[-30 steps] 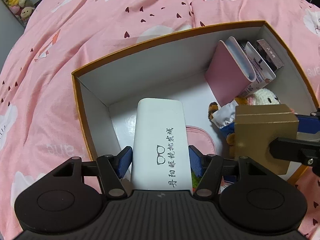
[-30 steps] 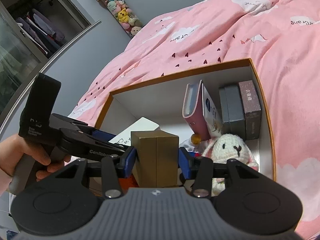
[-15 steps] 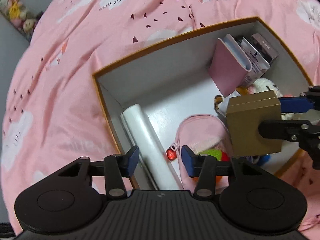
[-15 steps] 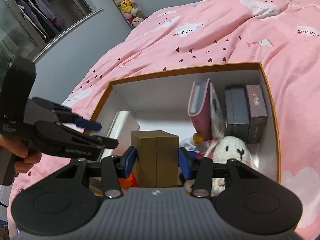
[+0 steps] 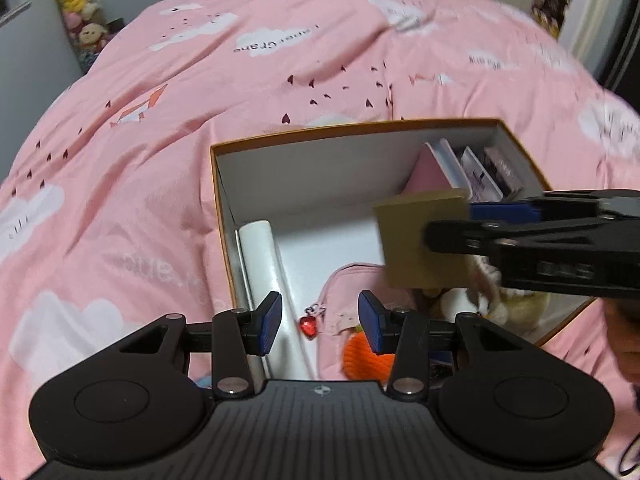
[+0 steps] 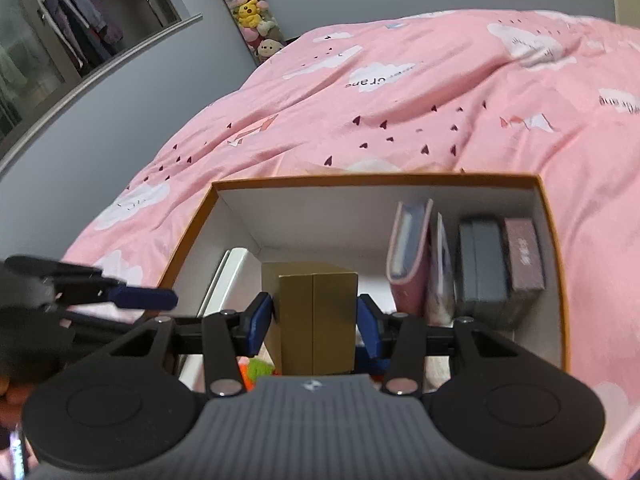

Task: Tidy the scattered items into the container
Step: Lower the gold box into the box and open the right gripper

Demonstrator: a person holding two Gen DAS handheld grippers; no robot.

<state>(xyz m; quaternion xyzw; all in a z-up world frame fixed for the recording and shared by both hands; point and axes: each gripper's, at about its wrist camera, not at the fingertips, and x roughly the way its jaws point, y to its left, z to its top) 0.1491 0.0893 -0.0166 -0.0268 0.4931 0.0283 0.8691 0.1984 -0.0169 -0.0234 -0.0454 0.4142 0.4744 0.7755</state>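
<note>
Left gripper (image 5: 319,322): jaws are closing with nothing between them, above the box's near left part.
White case (image 5: 264,264): lies inside the box (image 5: 340,130), along its left wall.
Pink pouch (image 5: 350,280): on the box floor, beside the white case.
Gold box (image 6: 318,320): clamped between the right gripper (image 6: 316,320) pads, above the box interior.
Pink book (image 6: 408,256): stands upright in the box's right part, near the back wall.

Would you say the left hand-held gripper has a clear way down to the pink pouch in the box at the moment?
Probably yes. The left hand-held gripper is empty, its jaws closing on nothing, right above the pink pouch. The gold box, held in the right hand-held gripper, hangs off to one side.
</note>
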